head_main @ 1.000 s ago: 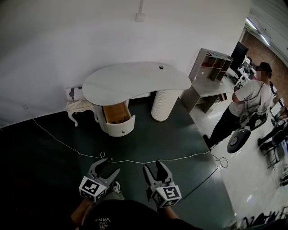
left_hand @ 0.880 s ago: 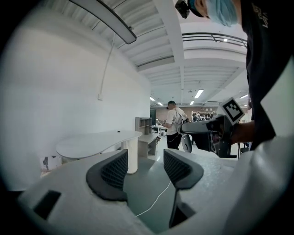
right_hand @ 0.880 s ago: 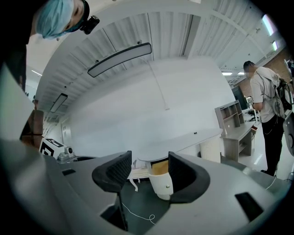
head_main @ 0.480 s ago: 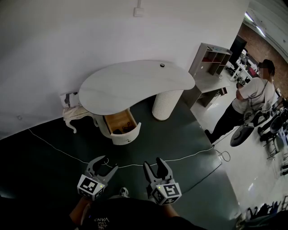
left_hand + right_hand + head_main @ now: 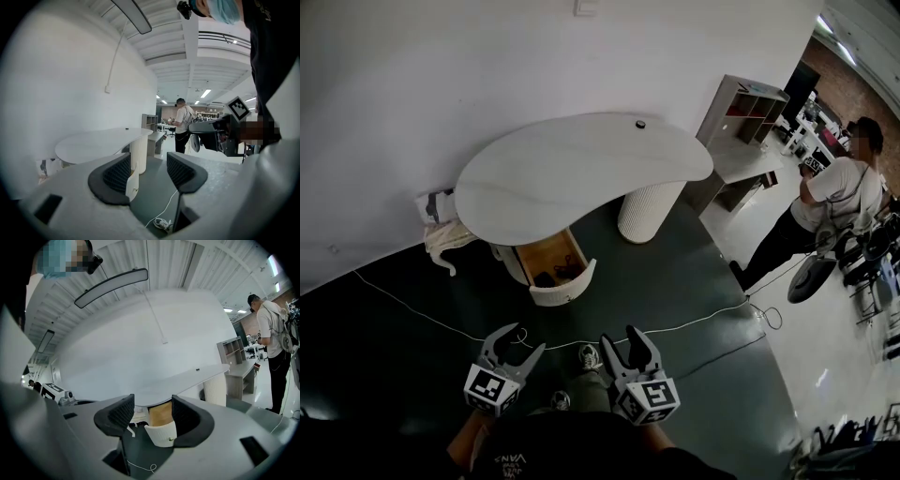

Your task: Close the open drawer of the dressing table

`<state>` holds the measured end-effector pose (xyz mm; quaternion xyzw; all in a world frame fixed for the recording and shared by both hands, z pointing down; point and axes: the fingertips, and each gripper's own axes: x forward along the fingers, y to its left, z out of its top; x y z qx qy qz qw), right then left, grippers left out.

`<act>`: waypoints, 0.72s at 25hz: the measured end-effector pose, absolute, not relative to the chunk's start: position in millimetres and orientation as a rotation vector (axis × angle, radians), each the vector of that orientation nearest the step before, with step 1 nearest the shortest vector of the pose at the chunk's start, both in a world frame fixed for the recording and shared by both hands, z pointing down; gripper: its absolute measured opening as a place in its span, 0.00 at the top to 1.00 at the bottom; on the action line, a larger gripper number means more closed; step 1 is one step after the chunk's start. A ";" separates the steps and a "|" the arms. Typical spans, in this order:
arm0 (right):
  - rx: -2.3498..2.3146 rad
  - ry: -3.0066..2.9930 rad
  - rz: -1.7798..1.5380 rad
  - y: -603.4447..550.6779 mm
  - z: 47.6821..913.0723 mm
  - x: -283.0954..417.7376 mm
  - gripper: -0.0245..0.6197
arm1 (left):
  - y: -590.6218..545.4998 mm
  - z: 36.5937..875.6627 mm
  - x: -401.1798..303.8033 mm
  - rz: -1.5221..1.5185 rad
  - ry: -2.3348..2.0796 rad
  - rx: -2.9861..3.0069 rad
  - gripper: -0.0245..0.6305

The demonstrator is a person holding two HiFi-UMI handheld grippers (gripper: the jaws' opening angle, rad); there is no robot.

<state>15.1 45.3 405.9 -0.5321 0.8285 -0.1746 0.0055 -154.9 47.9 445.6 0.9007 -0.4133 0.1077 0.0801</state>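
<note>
The white dressing table (image 5: 581, 164) stands against the wall with a kidney-shaped top. Below its left part the drawer (image 5: 555, 267) is pulled out, showing a wooden inside with dark items and a curved white front (image 5: 567, 292). My left gripper (image 5: 514, 342) and right gripper (image 5: 622, 340) hover low in the head view, both open and empty, well short of the drawer. In the right gripper view the drawer (image 5: 161, 427) shows between the open jaws of my right gripper (image 5: 151, 411). The left gripper view has the drawer front (image 5: 132, 180) beside the left jaw of my left gripper (image 5: 149, 171).
A white ribbed pedestal (image 5: 649, 211) holds up the table's right end. A white cable (image 5: 694, 323) crosses the dark floor between me and the table. A small white stool (image 5: 445, 239) sits at the left, a grey shelf unit (image 5: 750, 108) and a standing person (image 5: 825, 202) at the right.
The table and drawer have come closer and lower in the head view as I stepped forward. Both grippers stay open and empty; a shoe now shows between them.
</note>
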 end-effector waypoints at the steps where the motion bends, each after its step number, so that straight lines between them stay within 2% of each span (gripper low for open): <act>1: -1.655 2.600 -0.551 37.4 407.8 14.2 0.59 | 41.3 449.7 -156.4 0.332 -1.247 2.683 0.60; 18: -1.586 2.764 -0.664 -77.1 470.0 25.1 0.60 | -55.1 549.8 -126.8 0.566 -1.198 2.496 0.60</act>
